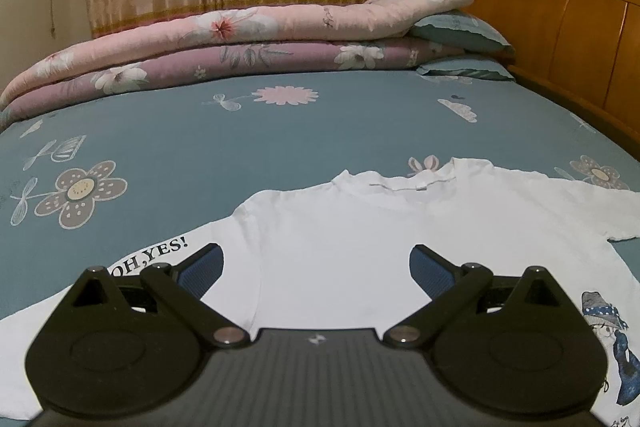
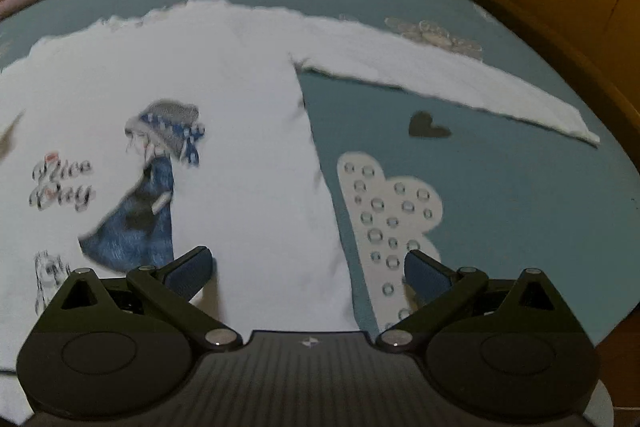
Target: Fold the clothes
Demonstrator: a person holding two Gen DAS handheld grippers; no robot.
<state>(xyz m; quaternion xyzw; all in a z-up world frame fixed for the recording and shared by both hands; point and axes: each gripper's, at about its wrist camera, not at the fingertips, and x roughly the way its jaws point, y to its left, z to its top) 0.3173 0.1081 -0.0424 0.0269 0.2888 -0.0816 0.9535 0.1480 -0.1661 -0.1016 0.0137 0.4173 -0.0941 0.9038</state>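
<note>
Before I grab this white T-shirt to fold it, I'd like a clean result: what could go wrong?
The right gripper, open, straddles the T-shirt side edge; closing here may pinch the bedsheet too. The left gripper, open over the plain middle, could bunch fabric and give a crooked fold.

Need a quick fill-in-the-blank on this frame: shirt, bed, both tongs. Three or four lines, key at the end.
1. The white T-shirt lies spread flat on a bedsheet coloured ____.
2. The left tongs and the right tongs both have their jaws ____.
3. The sleeve in the left wrist view reads "OH, ____!".
4. The headboard is made of ____.

Missing words: blue; open; YES; wood
</note>
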